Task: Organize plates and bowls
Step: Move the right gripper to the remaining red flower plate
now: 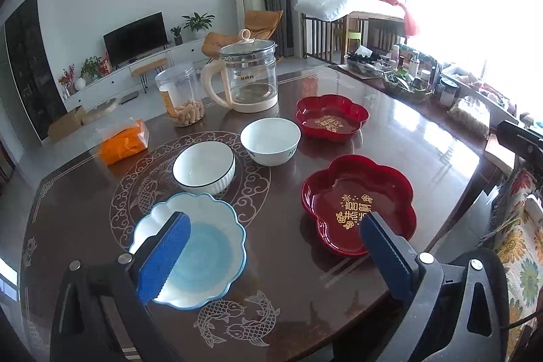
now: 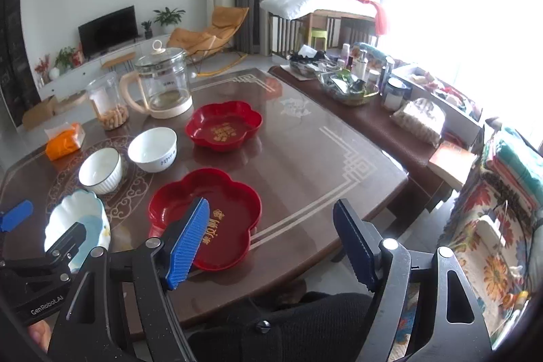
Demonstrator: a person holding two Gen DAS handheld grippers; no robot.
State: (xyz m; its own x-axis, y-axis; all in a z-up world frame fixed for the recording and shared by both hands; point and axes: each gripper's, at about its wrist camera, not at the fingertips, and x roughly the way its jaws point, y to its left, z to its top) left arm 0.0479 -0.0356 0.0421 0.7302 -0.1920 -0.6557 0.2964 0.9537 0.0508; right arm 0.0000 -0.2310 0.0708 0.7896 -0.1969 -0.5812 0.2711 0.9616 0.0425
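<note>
Red plate [image 2: 207,216] sits below the right hand-held gripper [image 2: 271,240]; both hand-held grippers spread, empty. Its glossy rim could slip from the pads.

Both wrist cameras looked down along their claws from the near edge of the counter [image 1: 298,260]; both views shared its dishes.
</note>
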